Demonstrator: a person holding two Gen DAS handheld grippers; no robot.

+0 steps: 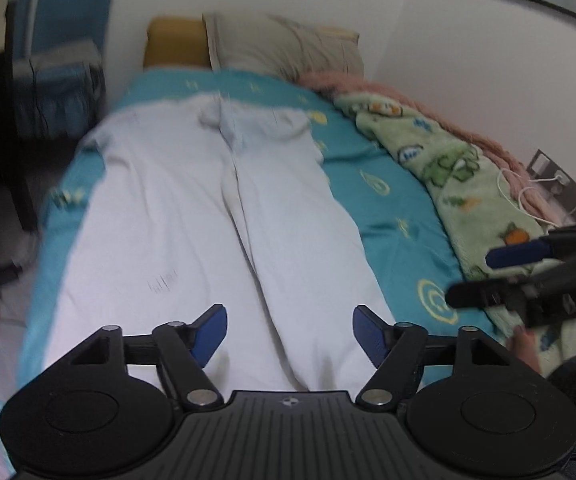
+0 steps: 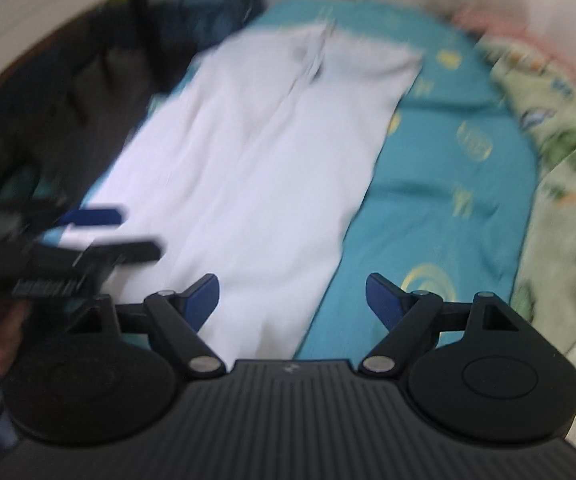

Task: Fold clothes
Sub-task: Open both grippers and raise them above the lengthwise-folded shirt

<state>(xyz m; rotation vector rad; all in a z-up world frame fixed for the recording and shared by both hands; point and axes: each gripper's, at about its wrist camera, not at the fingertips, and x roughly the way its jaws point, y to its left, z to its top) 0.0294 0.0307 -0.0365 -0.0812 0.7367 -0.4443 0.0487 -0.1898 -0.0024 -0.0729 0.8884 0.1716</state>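
Observation:
White trousers (image 1: 216,216) lie flat along the teal bedsheet (image 1: 392,200), waistband at the far end, both legs running toward me. My left gripper (image 1: 290,334) hovers open over the near leg ends, nothing between its blue pads. My right gripper (image 2: 292,302) is open too, above the right edge of the trousers (image 2: 248,168) and the sheet (image 2: 448,184). Each gripper shows in the other's view: the right gripper (image 1: 492,280) at the right edge, the left gripper (image 2: 128,232) at the left, both blurred.
A green cartoon-print blanket (image 1: 460,184) and a pink one (image 1: 368,84) lie along the wall side of the bed. A beige pillow (image 1: 284,46) sits at the head. A wall socket with white cables (image 1: 556,184) is at right. Dark furniture (image 2: 48,92) stands left of the bed.

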